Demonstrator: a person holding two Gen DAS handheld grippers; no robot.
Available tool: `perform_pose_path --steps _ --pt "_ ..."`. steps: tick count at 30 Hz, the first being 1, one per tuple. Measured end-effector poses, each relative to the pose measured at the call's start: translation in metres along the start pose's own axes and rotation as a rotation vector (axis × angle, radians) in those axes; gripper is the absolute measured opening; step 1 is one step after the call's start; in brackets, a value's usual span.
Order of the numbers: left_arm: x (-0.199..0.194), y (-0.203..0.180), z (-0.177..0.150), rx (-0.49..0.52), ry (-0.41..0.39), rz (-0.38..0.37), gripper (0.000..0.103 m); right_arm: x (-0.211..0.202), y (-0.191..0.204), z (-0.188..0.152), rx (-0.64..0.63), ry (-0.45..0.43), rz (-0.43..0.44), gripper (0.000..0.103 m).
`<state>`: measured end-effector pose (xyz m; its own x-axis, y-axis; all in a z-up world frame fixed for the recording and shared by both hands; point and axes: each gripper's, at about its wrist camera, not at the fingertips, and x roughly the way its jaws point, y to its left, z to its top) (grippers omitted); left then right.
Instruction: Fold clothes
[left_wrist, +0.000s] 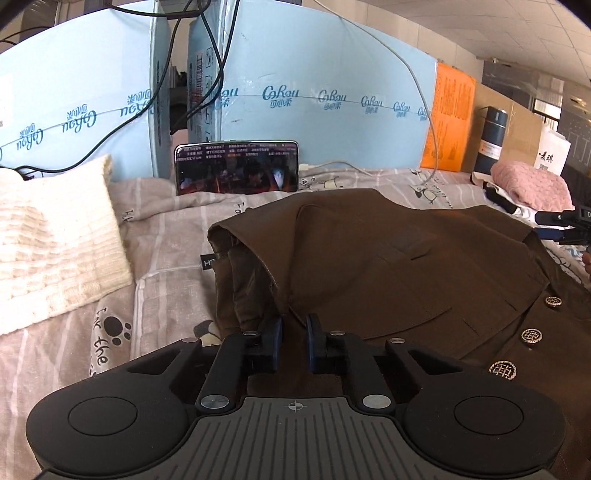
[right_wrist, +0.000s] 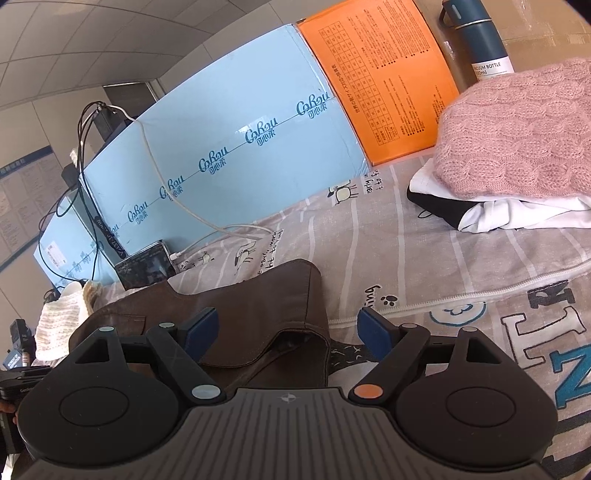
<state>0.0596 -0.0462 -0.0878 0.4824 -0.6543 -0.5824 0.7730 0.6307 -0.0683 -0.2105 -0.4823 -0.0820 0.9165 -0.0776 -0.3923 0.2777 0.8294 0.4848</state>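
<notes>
At the far left a cream ribbed knit sweater (left_wrist: 55, 240) lies flat and folded on the grey striped bedsheet with cartoon prints (left_wrist: 166, 236). In the middle lies the brown jacket with round metal buttons (left_wrist: 388, 266), one side already turned over onto its front, so it looks partly folded, though the shape is not yet a neat packet. The left gripper (left_wrist: 294, 332) sits low at the jacket's near edge with its jaws almost together; I cannot tell if cloth is pinched between them. The right gripper (right_wrist: 286, 332) hovers with jaws wide apart over a brown flap. At the far right a pink cable-knit sweater (right_wrist: 517, 136) rests folded on white and black clothes (right_wrist: 491, 214).
</notes>
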Motion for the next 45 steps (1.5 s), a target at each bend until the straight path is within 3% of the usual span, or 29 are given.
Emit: perform_pose_path --steps 4,6,8,11,15,16,18,20,22,25,27,31,33,37,38,40,41,45 --pt "-0.006 0.008 -0.001 -0.034 0.0 -0.028 0.016 -0.015 0.024 -0.002 -0.111 -0.022 0.103 0.081" --pt "-0.011 0.012 -0.006 -0.063 0.013 -0.067 0.03 -0.022 0.046 -0.006 -0.235 -0.004 0.17 0.081" --pt "-0.011 0.012 -0.007 -0.068 0.014 -0.08 0.042 -0.022 0.065 -0.012 -0.327 0.049 0.233 0.082" --pt "-0.009 0.009 -0.008 -0.066 0.012 -0.089 0.047 -0.008 0.09 -0.021 -0.377 0.181 0.29 0.084" --pt "-0.006 0.006 -0.008 -0.062 0.008 -0.1 0.042 0.011 0.098 -0.023 -0.258 0.297 0.285 0.084" --pt "-0.005 0.005 -0.009 -0.062 0.007 -0.103 0.037 0.017 0.098 -0.022 -0.211 0.321 0.281 0.084" --pt "-0.003 0.003 -0.009 -0.06 0.005 -0.109 0.013 0.031 0.098 -0.023 -0.148 0.373 0.228 0.081" --pt "-0.004 0.0 -0.012 -0.049 0.003 -0.128 0.007 0.041 0.097 -0.026 -0.12 0.387 0.197 0.075" --pt "-0.01 -0.006 -0.015 -0.009 -0.009 -0.157 0.008 0.045 0.097 -0.028 -0.101 0.38 0.197 0.053" --pt "-0.02 -0.02 -0.017 0.114 -0.017 -0.114 0.029 0.046 0.097 -0.026 -0.066 0.372 0.232 0.038" --pt "-0.024 -0.028 -0.019 0.188 -0.017 -0.102 0.055 0.049 0.095 -0.025 -0.017 0.373 0.253 0.032" --pt "-0.029 -0.042 -0.018 0.252 -0.031 -0.144 0.066 0.052 0.092 -0.018 0.106 0.335 0.293 0.009" --pt "-0.026 -0.053 -0.018 0.308 -0.026 -0.158 0.081 0.052 0.09 -0.012 0.175 0.296 0.318 0.006" --pt "-0.011 -0.064 -0.015 0.393 0.008 -0.07 0.082 0.045 0.088 0.002 0.283 0.216 0.36 0.005" --pt "-0.009 -0.064 -0.014 0.404 0.006 -0.049 0.079 0.043 0.087 0.005 0.298 0.201 0.365 0.005" --pt "-0.011 -0.061 -0.012 0.416 -0.015 -0.016 0.033 0.038 0.085 0.009 0.305 0.18 0.367 0.005" --pt "-0.014 -0.061 -0.011 0.427 -0.027 0.0 0.002 0.035 0.083 0.012 0.308 0.17 0.368 0.005" --pt "-0.052 -0.07 -0.01 0.479 -0.135 -0.035 0.002 0.025 0.076 0.012 0.259 0.191 0.311 0.005"
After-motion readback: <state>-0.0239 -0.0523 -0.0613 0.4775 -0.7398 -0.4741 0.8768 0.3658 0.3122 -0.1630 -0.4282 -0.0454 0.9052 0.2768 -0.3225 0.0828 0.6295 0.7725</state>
